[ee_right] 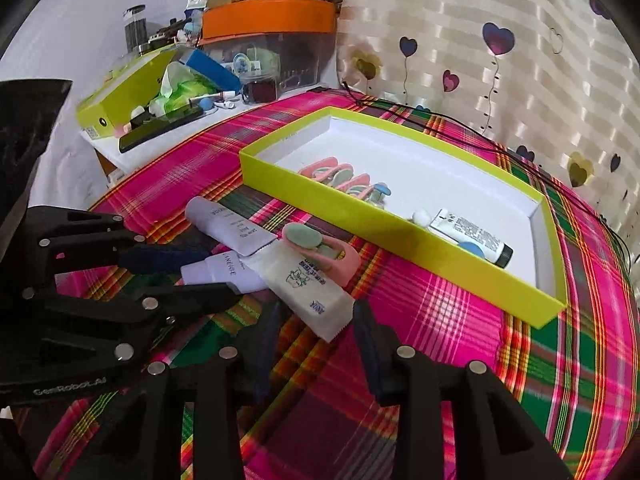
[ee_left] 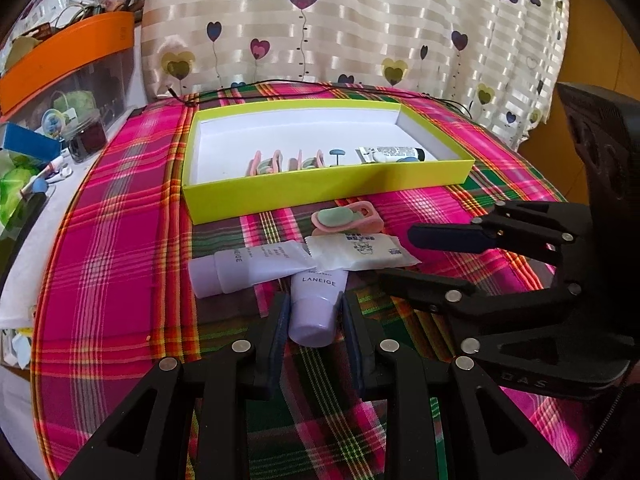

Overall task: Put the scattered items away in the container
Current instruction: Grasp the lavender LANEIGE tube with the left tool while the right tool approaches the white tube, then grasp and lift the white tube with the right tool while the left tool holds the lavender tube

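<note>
On the plaid cloth [ee_left: 120, 240], just in front of the yellow-green box [ee_left: 320, 190], lie 4 loose items in a touching pile: 2 lilac tubes, 1 white sachet [ee_left: 360, 252] and 1 pink clip [ee_left: 346, 220]. The near tube [ee_left: 316, 304] reads "LANEIGE"; its long axis runs toward the box, cap end nearest the left gripper [ee_left: 316, 320]. The other tube [ee_left: 248, 266] lies crosswise, cap to the left, its print too small to read. The sachet carries blue print and a small drawing, illegible, and overlaps both tubes' flat ends. The clip, with a green pad, touches the sachet's far edge.

Left gripper: fingers parted, straddling the near tube's cap, pads just beside it, not clenched. Right gripper [ee_right: 312, 332]: fingers spread either side of the sachet's near end, released. In the right wrist view, the left gripper's body reads "GenROBOT.AI".

Inside the box: a row of pink clips [ee_right: 340, 176], count unclear, 1 white tube with black cap [ee_right: 472, 232], and some small blue and white bits.
</note>
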{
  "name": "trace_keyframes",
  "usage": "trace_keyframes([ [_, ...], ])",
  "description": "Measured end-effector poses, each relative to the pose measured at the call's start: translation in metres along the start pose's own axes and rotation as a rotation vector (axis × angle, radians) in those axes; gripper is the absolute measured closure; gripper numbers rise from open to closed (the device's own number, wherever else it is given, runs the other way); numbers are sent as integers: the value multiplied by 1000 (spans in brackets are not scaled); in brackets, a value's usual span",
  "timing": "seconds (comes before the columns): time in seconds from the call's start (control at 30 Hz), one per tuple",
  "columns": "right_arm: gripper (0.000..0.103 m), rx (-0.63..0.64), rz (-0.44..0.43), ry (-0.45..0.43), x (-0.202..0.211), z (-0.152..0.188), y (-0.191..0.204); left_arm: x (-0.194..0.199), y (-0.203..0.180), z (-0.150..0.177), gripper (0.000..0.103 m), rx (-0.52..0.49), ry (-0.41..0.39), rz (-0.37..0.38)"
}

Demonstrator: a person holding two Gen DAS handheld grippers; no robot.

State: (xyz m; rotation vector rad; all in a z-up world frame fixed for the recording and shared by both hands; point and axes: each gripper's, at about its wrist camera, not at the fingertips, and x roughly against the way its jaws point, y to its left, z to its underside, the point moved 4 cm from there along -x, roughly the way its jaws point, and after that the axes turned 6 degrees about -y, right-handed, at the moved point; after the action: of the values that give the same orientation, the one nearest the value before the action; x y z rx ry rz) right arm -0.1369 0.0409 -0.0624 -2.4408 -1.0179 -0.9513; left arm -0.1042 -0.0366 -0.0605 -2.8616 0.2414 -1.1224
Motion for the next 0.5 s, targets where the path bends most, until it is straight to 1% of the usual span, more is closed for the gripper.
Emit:
trace_keyframes([
  [0.2, 65, 41, -13, 9, -7, -3, 4, -1, 1, 0, 76, 8, 3, 8],
  [0.37, 66, 28, -27, 12, -9, -4, 4, -3, 0, 0, 75, 5, 13, 4],
  [0.43, 69, 23, -27, 11, -8, -4, 4, -3, -1, 0, 75, 6, 13, 2],
  [0.5, 74, 18, -25, 7, -8, -5, 4, -4, -1, 0, 75, 5, 16, -3],
])
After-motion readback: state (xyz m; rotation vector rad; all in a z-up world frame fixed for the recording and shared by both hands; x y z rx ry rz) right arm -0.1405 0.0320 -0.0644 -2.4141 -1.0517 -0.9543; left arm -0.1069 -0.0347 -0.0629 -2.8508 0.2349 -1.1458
